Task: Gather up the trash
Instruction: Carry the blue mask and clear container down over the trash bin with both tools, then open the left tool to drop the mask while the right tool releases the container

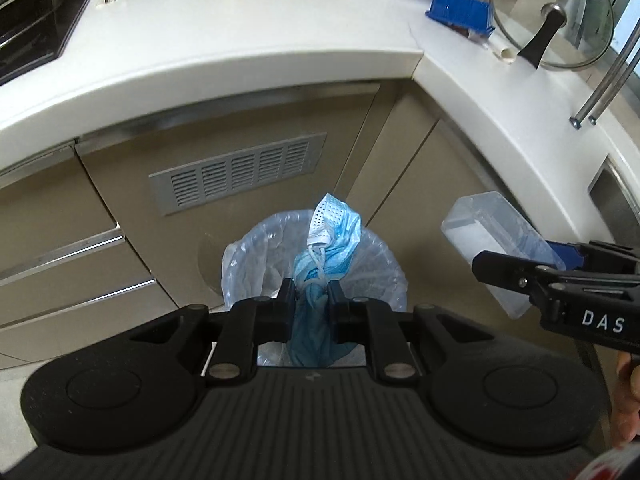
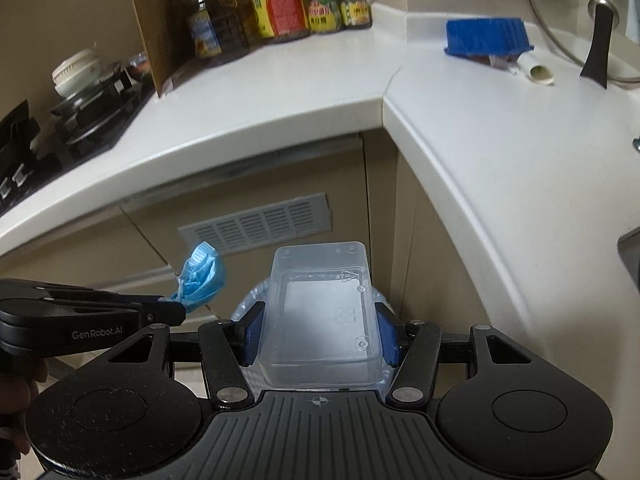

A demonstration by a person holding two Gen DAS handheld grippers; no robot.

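My left gripper [image 1: 311, 288] is shut on a crumpled blue face mask [image 1: 332, 240], which hangs over a bin lined with a clear bag [image 1: 372, 276] on the floor. In the right wrist view the same mask [image 2: 202, 274] sticks out of the left gripper at the left. My right gripper [image 2: 320, 320] is shut on a clear plastic box [image 2: 320, 320], bottom side towards the camera, with the bin's bag rim [image 2: 250, 298] showing just behind it. From the left wrist view the box [image 1: 492, 240] is to the right of the bin.
A white L-shaped counter [image 1: 248, 52] runs above beige cabinets with a vent grille [image 1: 240, 172]. On it lie a blue tray [image 1: 460, 12], a glass pot lid [image 1: 556, 16] and a white tube [image 2: 538, 70]. Jars and bottles [image 2: 280, 12] stand at the back; a gas hob [image 2: 80, 116] is left.
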